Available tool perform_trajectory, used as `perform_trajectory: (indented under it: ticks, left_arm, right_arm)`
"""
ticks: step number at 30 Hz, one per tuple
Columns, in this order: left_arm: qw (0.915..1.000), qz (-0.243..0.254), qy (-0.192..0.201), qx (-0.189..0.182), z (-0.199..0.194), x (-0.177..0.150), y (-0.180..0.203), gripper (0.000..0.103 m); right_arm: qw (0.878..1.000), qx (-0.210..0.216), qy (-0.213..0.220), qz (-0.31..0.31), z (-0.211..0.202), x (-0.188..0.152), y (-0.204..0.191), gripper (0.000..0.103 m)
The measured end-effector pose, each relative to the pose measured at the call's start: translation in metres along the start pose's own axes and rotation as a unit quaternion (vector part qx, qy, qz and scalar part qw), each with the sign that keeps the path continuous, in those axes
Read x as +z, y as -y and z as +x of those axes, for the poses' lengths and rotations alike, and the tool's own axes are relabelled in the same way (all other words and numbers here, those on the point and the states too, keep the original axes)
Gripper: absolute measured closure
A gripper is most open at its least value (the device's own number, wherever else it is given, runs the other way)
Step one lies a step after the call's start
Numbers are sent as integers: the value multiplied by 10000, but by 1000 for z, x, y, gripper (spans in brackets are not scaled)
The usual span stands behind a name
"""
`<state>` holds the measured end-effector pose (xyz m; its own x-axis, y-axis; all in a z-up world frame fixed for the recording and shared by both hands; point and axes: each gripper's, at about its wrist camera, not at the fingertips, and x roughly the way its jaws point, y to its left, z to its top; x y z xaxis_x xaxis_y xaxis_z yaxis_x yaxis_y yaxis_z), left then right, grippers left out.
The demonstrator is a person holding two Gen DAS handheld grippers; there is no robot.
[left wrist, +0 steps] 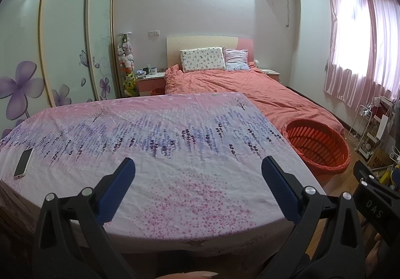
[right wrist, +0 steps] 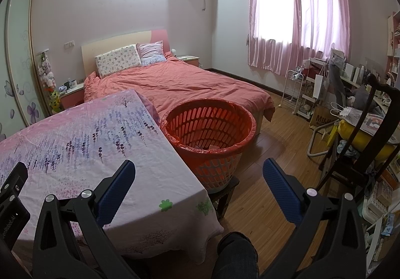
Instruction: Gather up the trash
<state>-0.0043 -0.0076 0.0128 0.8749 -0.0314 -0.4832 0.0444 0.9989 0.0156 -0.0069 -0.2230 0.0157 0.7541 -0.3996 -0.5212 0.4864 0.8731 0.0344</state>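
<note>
A bedroom with pale walls, pink curtains (right wrist: 297, 11) over a bright window and a wooden plank floor (right wrist: 270, 144); a bed (right wrist: 175, 84) under a rumpled salmon cover lies against the far wall, with two patterned pillows at its headboard; nearer the cameras stands a counter (left wrist: 175, 154) draped in a soft, slightly creased cloth printed with purple lavender stems and pink speckles; a dark-screened phone (left wrist: 23, 162) with a pale rim lies flat near the cloth's left edge; just beside the counter's right edge sits a round plastic basket (right wrist: 207, 129), its slotted wall lined with a thin, glossy red bag folded over the rim; it rests on a small dark stool; at the bottom of the bag a few pale scraps (right wrist: 208, 147) show, too small to tell what they are; no loose trash shows on the cloth; the left gripper (left wrist: 198, 166) hovers above the counter's near part, its ribbed blue pads spread wide with nothing between them; the right gripper (right wrist: 198, 167) hangs over the counter's right corner and the floor, facing the basket, likewise spread and holding nothing
</note>
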Motion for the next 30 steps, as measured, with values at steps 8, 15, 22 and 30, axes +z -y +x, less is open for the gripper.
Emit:
perform_trajectory:
  ticks: [8, 15, 22, 30]
  left_arm:
    - [10000, 14, -19, 11, 1, -1, 1, 4]
    - [10000, 16, -20, 8, 1, 0, 0, 4]
    - [10000, 15, -23, 13, 1, 0, 0, 4]
    - [10000, 39, -29, 38, 3, 0, -1, 4]
  right_arm:
    - [10000, -1, -7, -7, 1, 1, -1, 2]
    - [10000, -1, -15, -8, 2, 1, -1, 2]
    - [10000, 5, -14, -12, 2, 0, -1, 2]
    - [10000, -2, -18, -2, 4, 1, -2, 2]
